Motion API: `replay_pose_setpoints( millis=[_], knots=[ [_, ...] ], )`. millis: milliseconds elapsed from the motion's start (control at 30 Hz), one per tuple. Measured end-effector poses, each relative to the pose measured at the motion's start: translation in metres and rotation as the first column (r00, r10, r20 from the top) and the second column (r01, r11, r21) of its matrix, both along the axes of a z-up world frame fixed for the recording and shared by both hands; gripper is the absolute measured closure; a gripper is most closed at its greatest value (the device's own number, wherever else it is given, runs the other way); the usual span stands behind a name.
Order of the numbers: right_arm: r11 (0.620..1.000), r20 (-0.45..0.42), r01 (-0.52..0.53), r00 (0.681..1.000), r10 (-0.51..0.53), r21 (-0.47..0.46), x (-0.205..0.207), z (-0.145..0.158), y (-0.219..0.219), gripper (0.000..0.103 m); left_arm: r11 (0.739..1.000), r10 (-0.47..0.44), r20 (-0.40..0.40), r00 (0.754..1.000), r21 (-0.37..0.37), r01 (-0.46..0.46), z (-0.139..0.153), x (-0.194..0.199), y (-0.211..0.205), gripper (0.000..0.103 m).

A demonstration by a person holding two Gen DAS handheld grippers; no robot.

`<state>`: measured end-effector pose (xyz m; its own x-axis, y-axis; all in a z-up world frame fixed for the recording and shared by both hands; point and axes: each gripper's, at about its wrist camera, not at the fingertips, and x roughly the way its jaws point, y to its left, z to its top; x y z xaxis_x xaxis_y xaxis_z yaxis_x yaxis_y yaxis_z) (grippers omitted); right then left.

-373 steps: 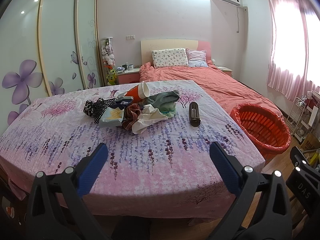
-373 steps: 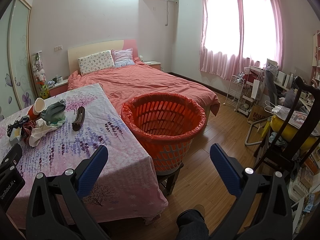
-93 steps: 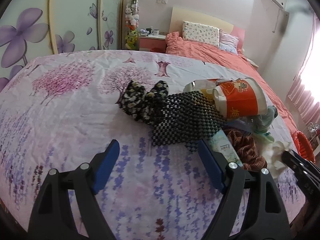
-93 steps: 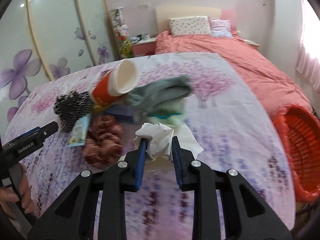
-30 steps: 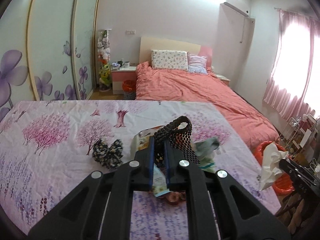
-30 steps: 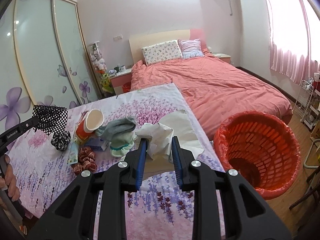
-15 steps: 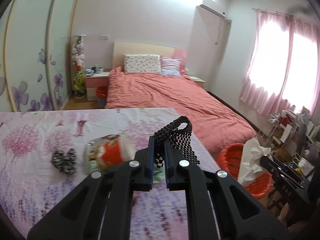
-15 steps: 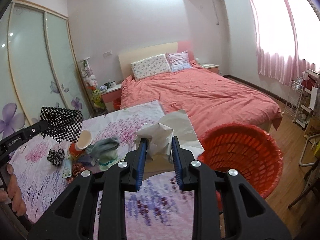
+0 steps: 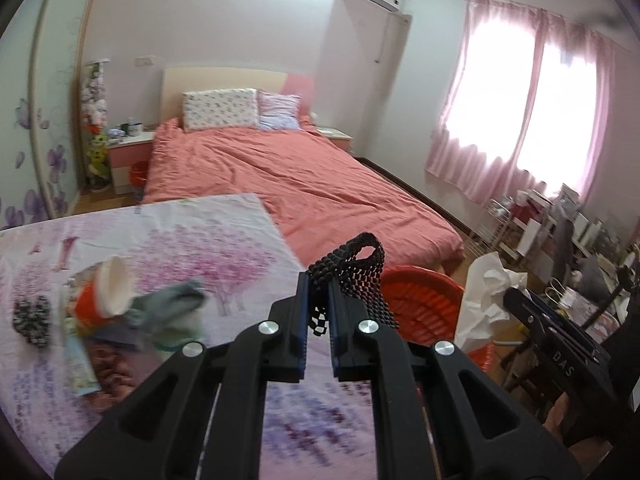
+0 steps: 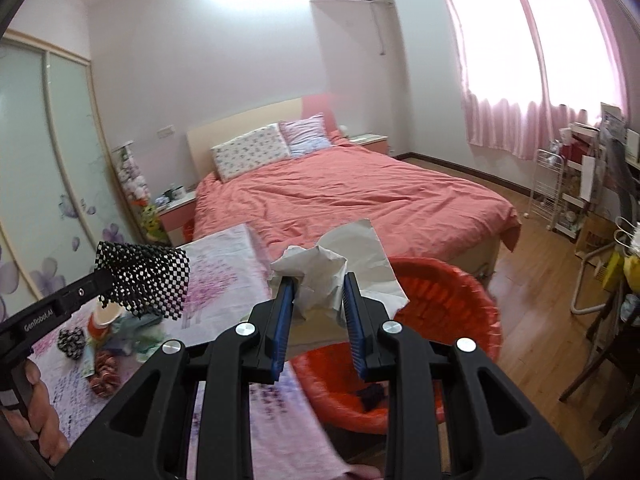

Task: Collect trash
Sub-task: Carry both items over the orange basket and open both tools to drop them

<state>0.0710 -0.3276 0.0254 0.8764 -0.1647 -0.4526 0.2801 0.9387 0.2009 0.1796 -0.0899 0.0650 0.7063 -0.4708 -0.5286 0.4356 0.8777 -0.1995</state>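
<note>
Two pieces of trash are in the air at once, so the step in hand looks like the carry to the bin. The left hand-held gripper [image 9: 319, 308] is clenched on a black-and-white checkered mesh piece [image 9: 356, 276], which loops up above its tips, while the right hand-held gripper [image 10: 318, 300] grasps a crumpled white paper wad [image 10: 320, 276] between its blue pads. Both loads hang near the red basket [image 10: 452, 292] that stands on the floor beside the worktop [image 9: 224, 248], the paper just above the basket's near rim and the mesh short of it, over the worktop's edge. The next move, as I judge it, calls for bringing each load fully over the basket's mouth and then releasing, the paper first since it is closer. More litter waits on the worktop: an orange paper cup [image 9: 106, 294] lying on its side, a grey-green cloth [image 9: 176, 304] and a small dark patterned bundle [image 9: 30, 320].
</note>
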Motion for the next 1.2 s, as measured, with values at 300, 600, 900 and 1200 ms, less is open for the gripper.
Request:
replay_pose_setpoints(
  millis=[300, 600, 900, 1200],
  knots=[
    [0.997, -0.025, 0.073, 0.997, -0.073, 0.017, 0.014, -0.014, -0.045, 0.077, 0.994, -0.108, -0.048, 0.993, 0.002, 0.108, -0.023, 0.015, -0.07, 0.093],
    [0.991, -0.055, 0.108, 0.993, -0.104, 0.08, 0.024, -0.036, -0.085, 0.076, 0.979, -0.192, -0.123, 0.974, 0.037, 0.198, -0.061, 0.037, -0.135, 0.092],
    [0.987, -0.103, 0.082, 0.992, -0.068, 0.141, 0.028, -0.054, -0.09, 0.05, 0.976, -0.182, -0.189, 0.965, 0.084, 0.201, -0.096, 0.054, -0.148, 0.07],
    [0.992, -0.113, 0.083, 0.991, -0.072, 0.09, 0.027, -0.042, -0.076, 0.049, 0.985, -0.08, -0.134, 0.988, 0.143, 0.099, -0.089, 0.048, -0.097, 0.052]
  ],
)
